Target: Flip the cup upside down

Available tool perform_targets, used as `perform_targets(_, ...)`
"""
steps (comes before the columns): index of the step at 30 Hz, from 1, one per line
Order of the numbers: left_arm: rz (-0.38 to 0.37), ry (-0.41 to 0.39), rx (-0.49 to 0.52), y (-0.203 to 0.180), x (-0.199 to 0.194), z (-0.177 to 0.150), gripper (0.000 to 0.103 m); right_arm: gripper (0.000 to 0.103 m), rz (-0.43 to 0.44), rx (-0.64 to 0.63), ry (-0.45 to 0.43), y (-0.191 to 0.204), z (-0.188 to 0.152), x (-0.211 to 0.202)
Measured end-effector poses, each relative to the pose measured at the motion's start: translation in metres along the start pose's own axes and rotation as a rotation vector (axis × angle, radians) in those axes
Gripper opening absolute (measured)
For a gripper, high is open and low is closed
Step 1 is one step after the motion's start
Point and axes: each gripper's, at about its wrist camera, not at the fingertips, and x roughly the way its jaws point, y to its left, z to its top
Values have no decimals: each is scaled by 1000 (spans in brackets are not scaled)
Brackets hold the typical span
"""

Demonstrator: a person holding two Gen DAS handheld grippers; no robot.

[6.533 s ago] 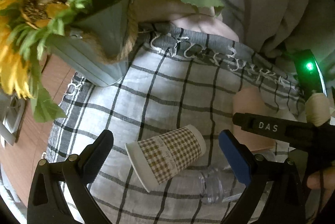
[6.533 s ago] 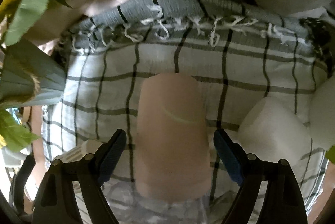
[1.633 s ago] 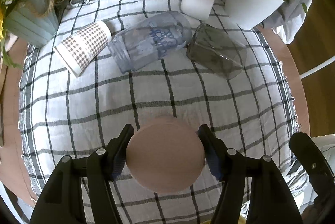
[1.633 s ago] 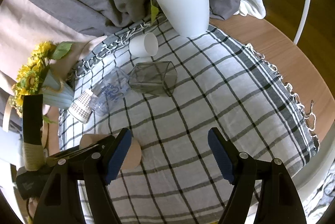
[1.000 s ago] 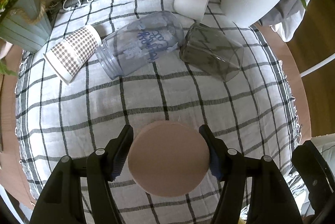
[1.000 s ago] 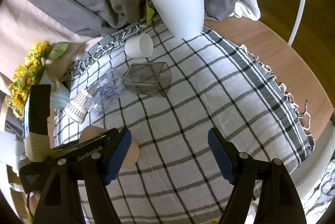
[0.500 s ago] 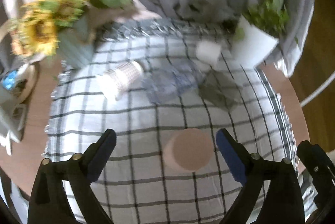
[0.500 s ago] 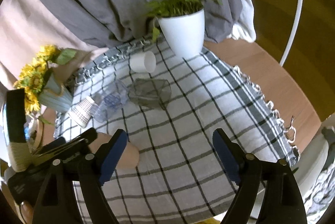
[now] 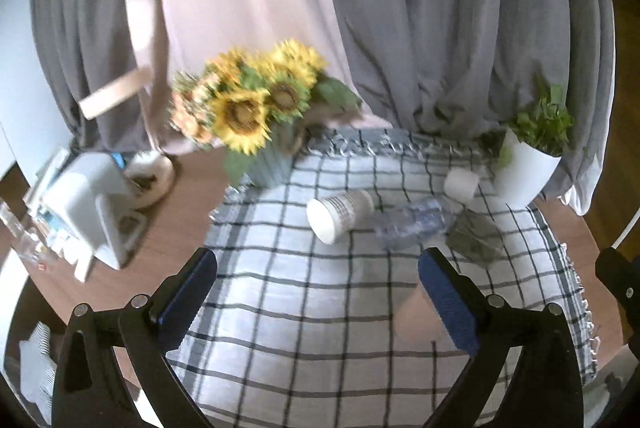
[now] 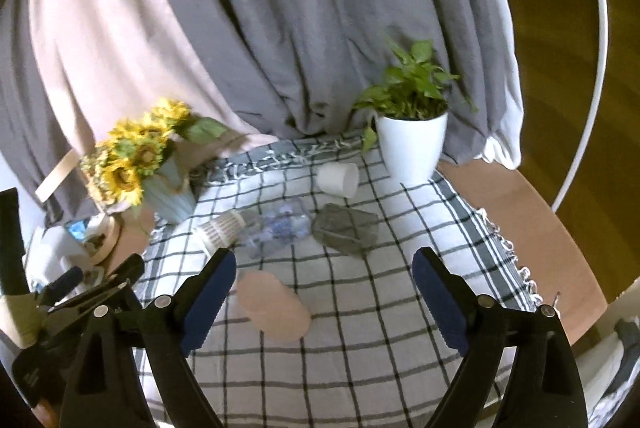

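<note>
The pink plastic cup [image 10: 274,306] is standing upside down, flat base uppermost, on the black-and-white checked tablecloth [image 10: 360,340], near the table's front edge and apart from both tools. The left gripper [image 9: 318,294] is hovering above the cloth with its jaws spread wide and gripping nothing, the cup partly hidden behind its right finger, while the right gripper [image 10: 324,298] is likewise hanging wide apart and empty. Behind the cup, a checked paper cup [image 10: 222,228], a clear plastic bottle [image 10: 280,226], a grey glass tumbler [image 10: 346,228] and a small white cup [image 10: 338,180] are lying on their sides.
</note>
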Motion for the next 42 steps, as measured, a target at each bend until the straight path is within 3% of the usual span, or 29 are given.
perform_targets(12,9,-116,23,3,-34,-2,103,90,2,-43,-10,10,-11,-14)
perform_targets(42,19,-109,1,9,-32,-1,103,91,7,-64,-27,19,-10,-17)
